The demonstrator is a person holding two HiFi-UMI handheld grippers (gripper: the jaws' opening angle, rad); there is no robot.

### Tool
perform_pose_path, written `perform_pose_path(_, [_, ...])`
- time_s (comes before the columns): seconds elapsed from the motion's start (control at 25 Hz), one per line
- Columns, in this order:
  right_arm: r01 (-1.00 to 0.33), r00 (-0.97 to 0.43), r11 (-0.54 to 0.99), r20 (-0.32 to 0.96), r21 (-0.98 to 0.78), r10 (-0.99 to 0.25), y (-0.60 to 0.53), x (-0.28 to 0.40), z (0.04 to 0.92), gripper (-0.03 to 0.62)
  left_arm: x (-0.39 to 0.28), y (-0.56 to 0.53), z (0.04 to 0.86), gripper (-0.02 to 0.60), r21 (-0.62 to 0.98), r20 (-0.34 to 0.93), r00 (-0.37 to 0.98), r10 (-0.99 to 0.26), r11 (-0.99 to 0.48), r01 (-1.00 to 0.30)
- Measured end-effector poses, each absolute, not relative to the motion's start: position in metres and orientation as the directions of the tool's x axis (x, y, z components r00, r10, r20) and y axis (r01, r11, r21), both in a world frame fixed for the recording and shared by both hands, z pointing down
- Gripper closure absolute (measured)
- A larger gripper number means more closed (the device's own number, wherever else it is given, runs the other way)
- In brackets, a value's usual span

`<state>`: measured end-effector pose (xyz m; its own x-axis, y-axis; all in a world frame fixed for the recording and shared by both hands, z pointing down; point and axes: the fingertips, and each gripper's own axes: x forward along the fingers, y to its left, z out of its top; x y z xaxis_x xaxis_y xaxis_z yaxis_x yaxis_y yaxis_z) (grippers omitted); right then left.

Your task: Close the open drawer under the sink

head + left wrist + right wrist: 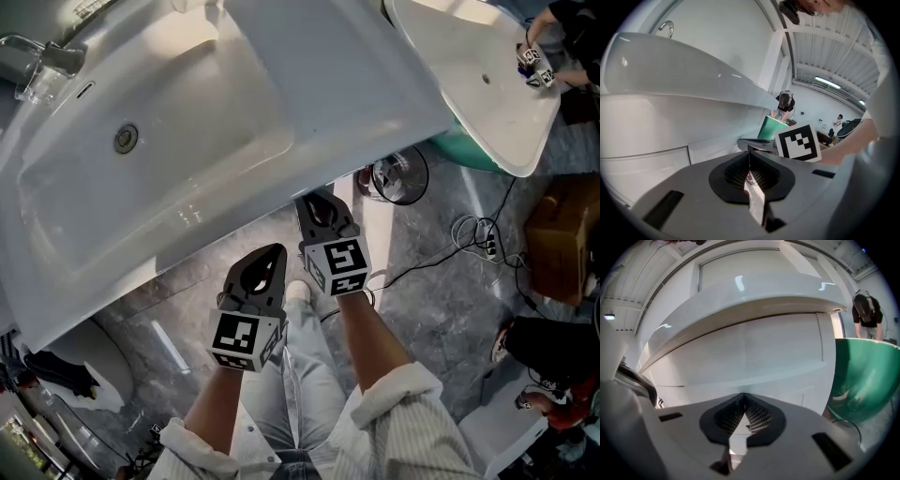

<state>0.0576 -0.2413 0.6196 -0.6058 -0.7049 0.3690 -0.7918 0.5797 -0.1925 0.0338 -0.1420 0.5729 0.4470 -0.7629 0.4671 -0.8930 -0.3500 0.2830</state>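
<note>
Two grippers, both with jaws pressed together and nothing between them: left gripper (275,251), right gripper (315,197). The drawer (754,350) is a plain flat white front directly under the white sink (281,56) (the basin hides it in the head view). It lies on the far side of both jaw tips. Contact can't be told. The right gripper reaches farther under the sink's near edge than the left.
</note>
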Motion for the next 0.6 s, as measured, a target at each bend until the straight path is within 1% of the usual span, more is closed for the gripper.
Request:
perform_pose_path(0.2, [-0.805, -0.588, 0.558, 0.396, -0.203, -0.705, -0.24, 0.06, 0.62, 0.583, 0.036, -0.141, 0.566, 0.565, 0.283, 0.457, 0.444, -0.771, -0.348, -0.894])
perform_pose_path(0.44, [-0.794, -0.604, 0.572, 0.379, -0.206, -0.701, -0.227, 0.054, 0.6, 0.583, 0.035, -0.14, 0.552, 0.565, 0.285, 0.438, 0.449, -0.778, -0.354, -0.891])
perform_pose_path(0.6, [-0.796, -0.599, 0.57, 0.392, -0.202, -0.698, -0.213, 0.052, 0.591, 0.583, 0.036, -0.136, 0.539, 0.565, 0.288, 0.426, 0.461, -0.778, -0.367, -0.885])
